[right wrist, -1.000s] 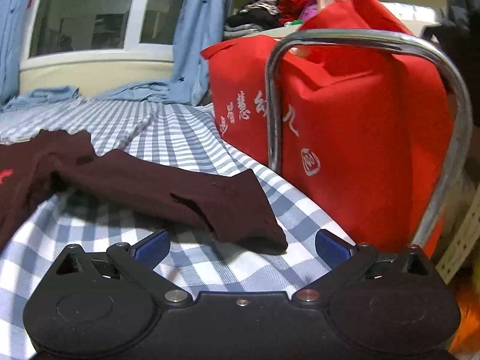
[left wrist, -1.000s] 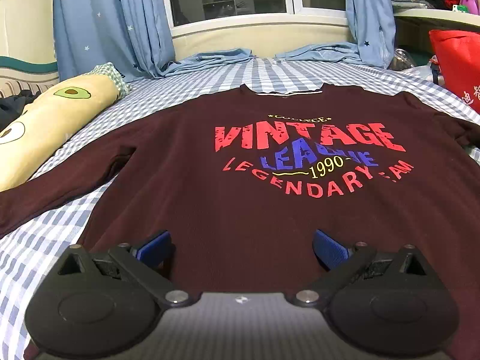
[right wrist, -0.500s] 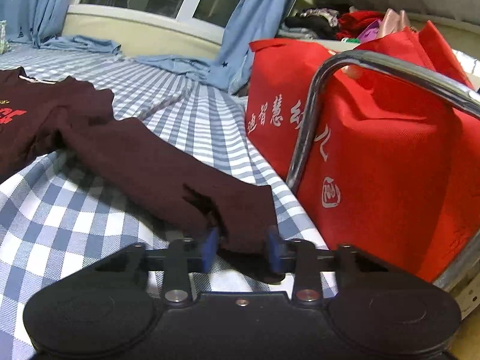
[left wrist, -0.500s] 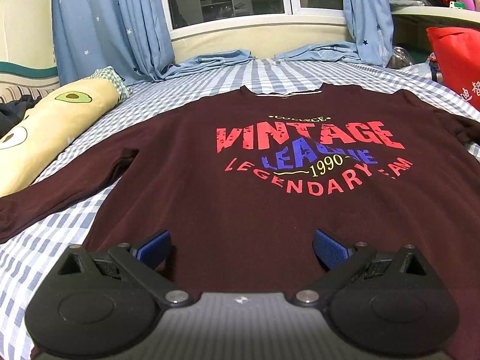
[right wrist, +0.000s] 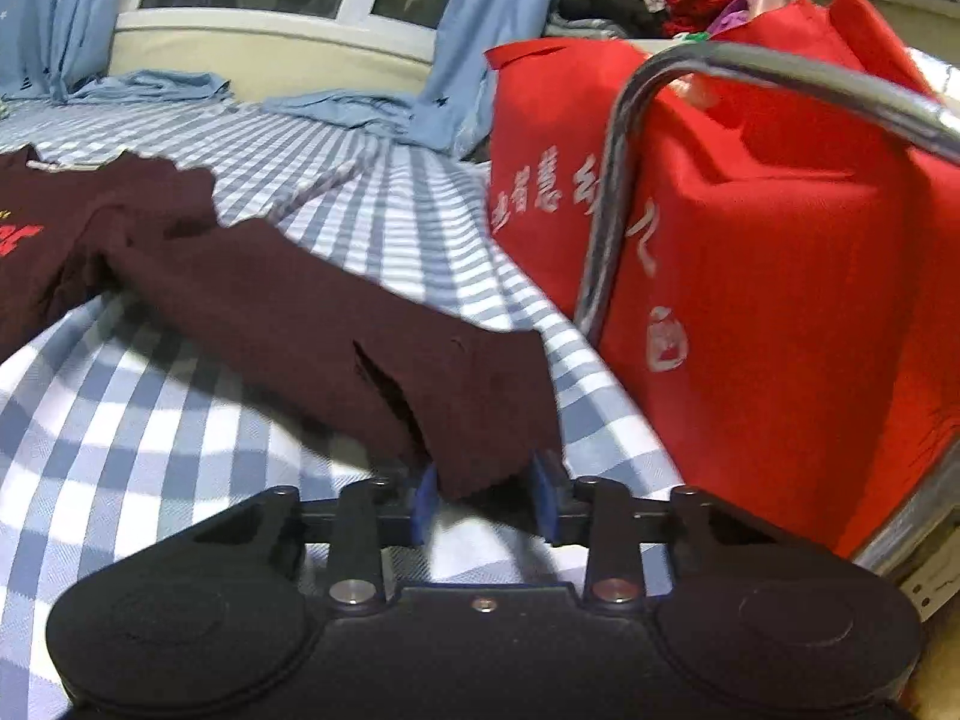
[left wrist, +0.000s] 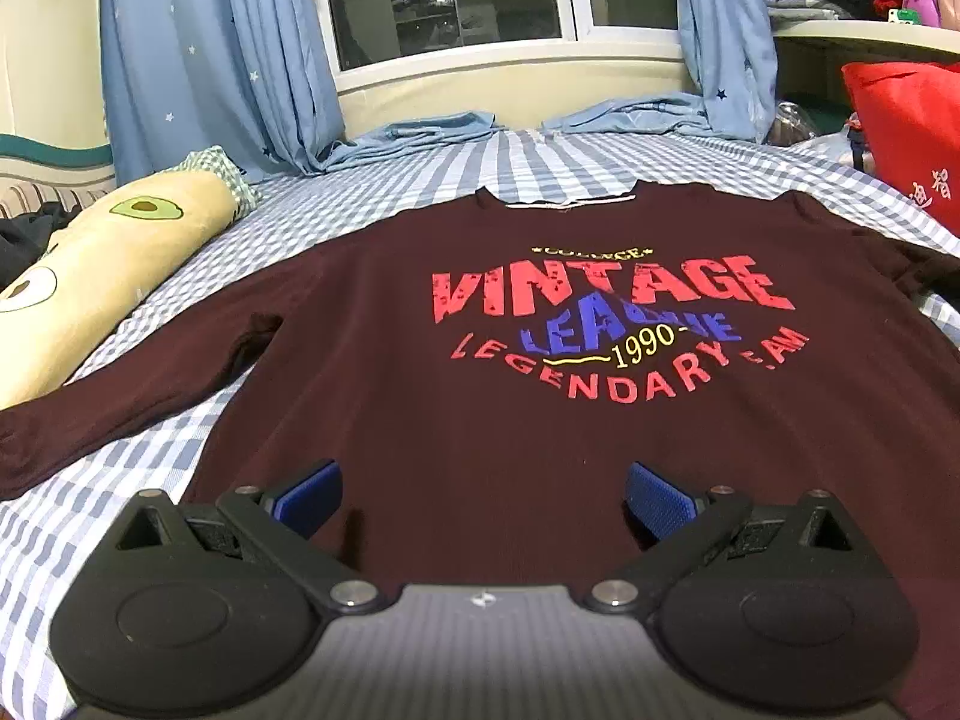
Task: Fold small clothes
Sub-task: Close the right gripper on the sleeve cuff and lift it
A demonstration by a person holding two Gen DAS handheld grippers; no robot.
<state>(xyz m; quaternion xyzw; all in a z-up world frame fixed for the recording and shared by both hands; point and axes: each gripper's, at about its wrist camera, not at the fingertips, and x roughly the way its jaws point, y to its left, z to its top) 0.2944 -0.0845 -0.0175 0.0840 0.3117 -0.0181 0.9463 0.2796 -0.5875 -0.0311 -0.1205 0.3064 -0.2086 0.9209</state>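
Bedroom. A bed (left wrist: 420, 180) under a blue-and-white checked sheet fills both views; beyond it a window (left wrist: 450, 0) with pale blue star-print curtains (left wrist: 210, 60), their hems pooling on the far edge of the sheet. Along the left side of the bed lies a long yellow avocado-print bolster (left wrist: 102, 276). At the right edge stands a red fabric bag (right wrist: 750, 276) with white characters, a curved chrome bed rail (right wrist: 606, 228) in front of it. Piled clothes sit on a shelf behind the bag.

Maroon long-sleeved shirt (left wrist: 540, 420) lies flat, face up, in the middle of the bed, collar toward the window. The print reads "VINTAGE LEAGUE 1990 LEGENDARY TEAM" in red, blue and yellow. Its left sleeve runs out toward the bolster; its right sleeve (right wrist: 312, 330) stretches toward the red bag, slightly creased.

Left tongs (left wrist: 483, 495): spread wide over the near hem of the shirt, blue pads well apart, nothing gripped. Whether the tips touch the cloth cannot be told.

Right tongs (right wrist: 483, 498): narrowed and closing, the sleeve's cuff (right wrist: 486, 420) between the blue pads, which press on its two sides. The cuff end looks raised off the sheet there, the rest of the sleeve resting on the bed.
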